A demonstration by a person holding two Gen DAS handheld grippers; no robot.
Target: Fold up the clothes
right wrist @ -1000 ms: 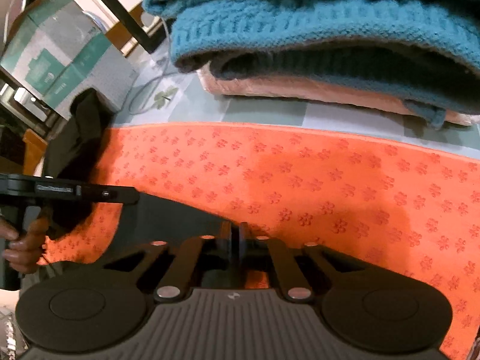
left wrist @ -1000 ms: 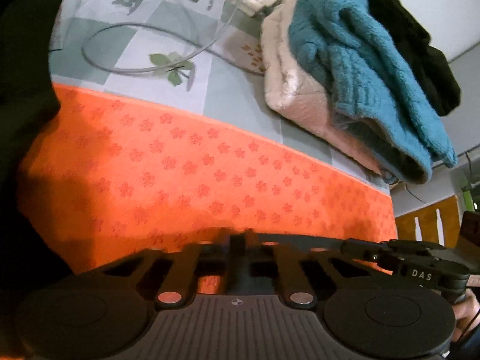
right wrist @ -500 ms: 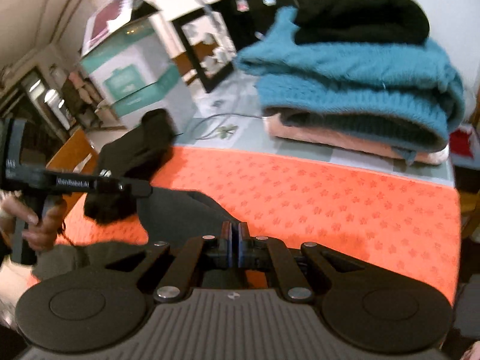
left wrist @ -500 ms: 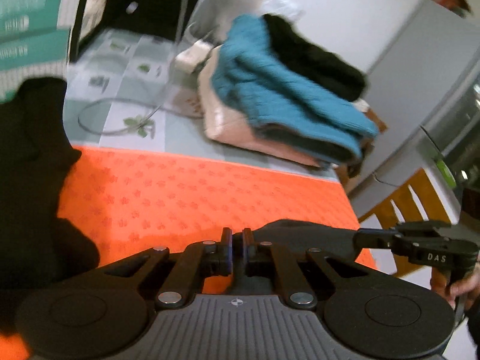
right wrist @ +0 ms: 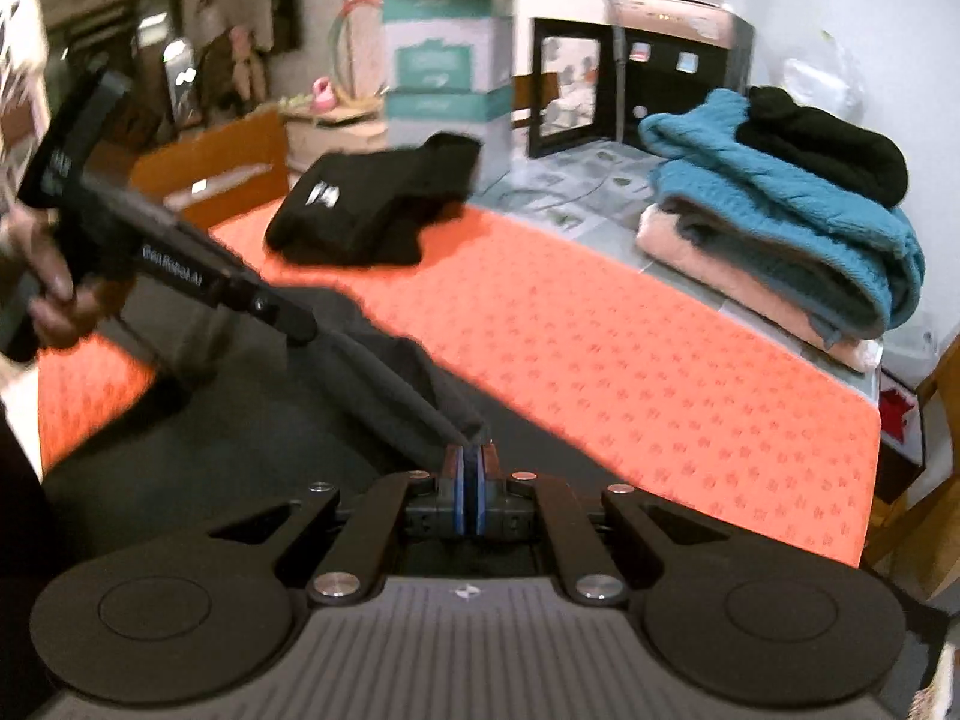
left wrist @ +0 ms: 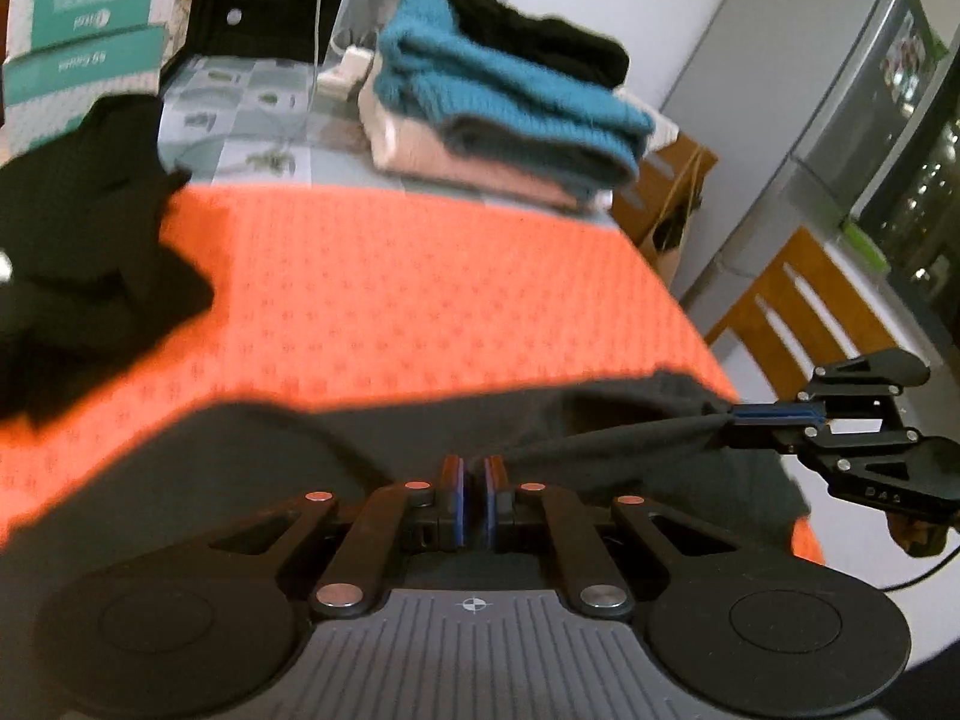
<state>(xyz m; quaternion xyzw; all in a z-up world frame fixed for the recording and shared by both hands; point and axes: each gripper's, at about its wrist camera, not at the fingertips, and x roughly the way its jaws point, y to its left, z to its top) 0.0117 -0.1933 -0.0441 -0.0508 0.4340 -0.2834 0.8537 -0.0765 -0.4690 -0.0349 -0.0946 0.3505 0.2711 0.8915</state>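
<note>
At the lower centre of each wrist view, the left gripper (left wrist: 474, 471) and the right gripper (right wrist: 471, 461) are each clamped narrowly on an edge of the dark grey, thin fabric garment (left wrist: 600, 438), which spans taut between them above the near edge of the orange flower-patterned cloth (left wrist: 420, 288). The garment appears light, limp and non-slippery, so corners or hems are judged the best holds. A stack of folded knitwear topped by a teal sweater (right wrist: 792, 204) lies at upper right.

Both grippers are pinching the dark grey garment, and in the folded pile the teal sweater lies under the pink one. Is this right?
Not quite: the right wrist view shows the teal sweater lying on top of the pink one. Both the left gripper and right gripper do pinch the dark grey garment.
</note>
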